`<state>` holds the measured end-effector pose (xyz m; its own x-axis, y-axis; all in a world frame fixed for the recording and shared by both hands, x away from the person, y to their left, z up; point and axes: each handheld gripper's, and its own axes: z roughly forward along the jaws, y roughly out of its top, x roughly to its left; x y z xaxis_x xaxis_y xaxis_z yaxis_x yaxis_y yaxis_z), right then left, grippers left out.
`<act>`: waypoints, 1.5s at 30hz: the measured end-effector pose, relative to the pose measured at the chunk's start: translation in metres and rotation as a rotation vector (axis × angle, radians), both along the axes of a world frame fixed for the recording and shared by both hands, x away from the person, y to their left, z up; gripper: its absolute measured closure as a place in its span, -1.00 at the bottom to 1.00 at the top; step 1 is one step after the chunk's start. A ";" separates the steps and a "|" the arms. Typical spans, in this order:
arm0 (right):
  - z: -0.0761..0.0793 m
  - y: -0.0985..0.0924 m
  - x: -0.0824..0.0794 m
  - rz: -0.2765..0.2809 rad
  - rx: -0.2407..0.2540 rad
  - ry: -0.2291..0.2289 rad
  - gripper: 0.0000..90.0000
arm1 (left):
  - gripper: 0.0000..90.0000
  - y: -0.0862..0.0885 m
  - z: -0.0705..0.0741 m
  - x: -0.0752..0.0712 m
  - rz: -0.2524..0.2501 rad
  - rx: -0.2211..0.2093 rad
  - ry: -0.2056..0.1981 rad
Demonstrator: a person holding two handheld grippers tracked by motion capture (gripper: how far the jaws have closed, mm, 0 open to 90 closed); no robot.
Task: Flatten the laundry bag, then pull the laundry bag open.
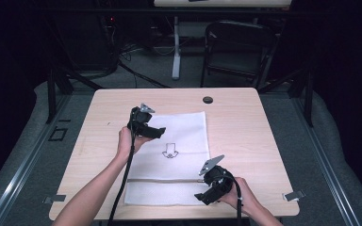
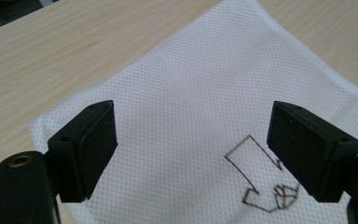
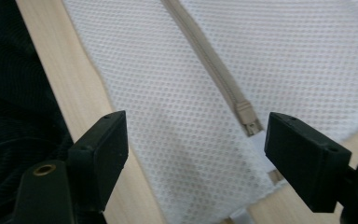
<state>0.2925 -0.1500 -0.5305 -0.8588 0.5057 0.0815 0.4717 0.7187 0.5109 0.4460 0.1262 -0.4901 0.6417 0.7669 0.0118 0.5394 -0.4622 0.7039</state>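
Hovering above one white mesh bag (image 1: 179, 141): two open, empty grippers, left gripper (image 1: 156, 133), right gripper (image 1: 201, 197).

Lab-like recording space, black curtains (image 1: 9, 56), wooden table (image 1: 245, 122) on grey floor, folding chair (image 1: 235, 47), cables (image 1: 136, 47)

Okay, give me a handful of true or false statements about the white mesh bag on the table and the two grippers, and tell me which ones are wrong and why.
1. The white mesh zip bag lies flat on the light wooden table. True.
2. The left gripper is clamped on the bag's fabric. False: its jaws stand wide apart above the bag with nothing between the pads.
3. A black outline drawing of an arrow is printed on the bag. True.
4. The right gripper grips the beige zipper. False: its jaws stand open, and the zipper's end lies between them, untouched.
5. A red cup stands on the bag. False: nothing stands on it.
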 end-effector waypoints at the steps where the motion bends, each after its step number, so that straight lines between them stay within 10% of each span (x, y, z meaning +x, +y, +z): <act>1: 0.000 0.000 0.000 0.000 0.000 0.000 -0.63 | -0.65 0.001 0.001 -0.004 -0.013 -0.011 0.003; 11: 0.007 -0.016 0.007 -0.036 -0.018 -0.026 -0.68 | -0.73 -0.002 0.007 -0.051 -0.118 -0.002 -0.027; 26: 0.007 -0.023 0.011 -0.083 -0.031 -0.019 -0.51 | -0.76 0.007 0.000 -0.068 -0.126 -0.015 -0.007; 41: -0.001 -0.028 0.016 -0.172 -0.040 0.002 0.87 | -0.66 -0.015 -0.008 -0.098 -0.214 -0.026 -0.015; 45: -0.006 -0.024 0.018 -0.173 -0.035 0.007 0.96 | -0.67 -0.023 -0.014 -0.099 -0.241 -0.021 0.002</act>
